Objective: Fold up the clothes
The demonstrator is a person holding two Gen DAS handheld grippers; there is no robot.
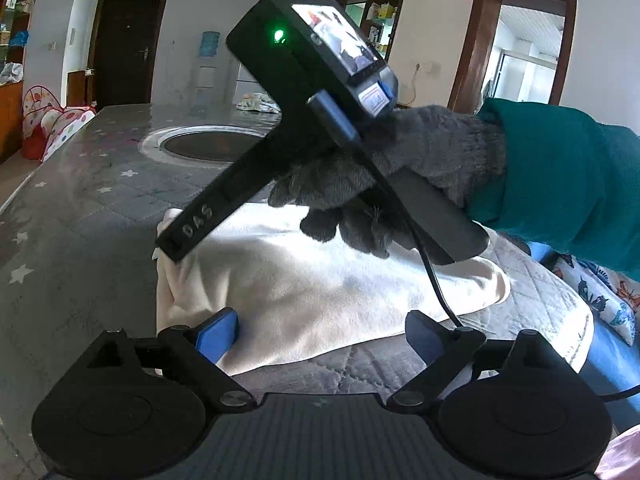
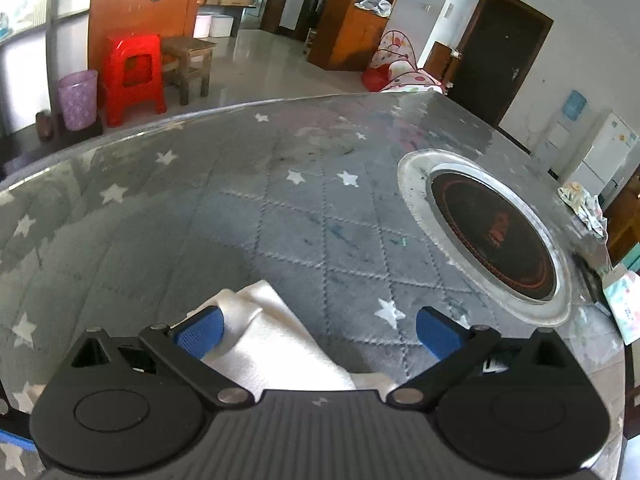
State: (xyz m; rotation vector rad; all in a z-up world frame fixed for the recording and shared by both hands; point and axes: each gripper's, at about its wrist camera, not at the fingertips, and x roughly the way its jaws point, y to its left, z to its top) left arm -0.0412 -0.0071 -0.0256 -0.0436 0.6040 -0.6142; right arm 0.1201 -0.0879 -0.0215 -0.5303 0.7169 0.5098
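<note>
A white garment [image 1: 320,280] lies bunched on the grey star-patterned quilted table cover [image 1: 100,200]. My left gripper [image 1: 320,334] is open, its blue pads at the garment's near edge, nothing between them. The right gripper's black body [image 1: 256,152], held by a grey-gloved hand [image 1: 400,168], points down at the garment's far left corner. In the right wrist view, my right gripper [image 2: 320,332] is open over a corner of the white garment [image 2: 272,340], with the left pad [image 2: 200,332] touching the cloth.
A round inset cooktop [image 2: 492,232] sits in the table [image 2: 240,200]. A crumpled patterned cloth [image 2: 584,204] lies at the far edge. A red stool [image 2: 134,76], a purple bin [image 2: 78,98] and a wooden stool stand on the floor beyond. A butterfly-print cloth [image 1: 600,284] lies at the right.
</note>
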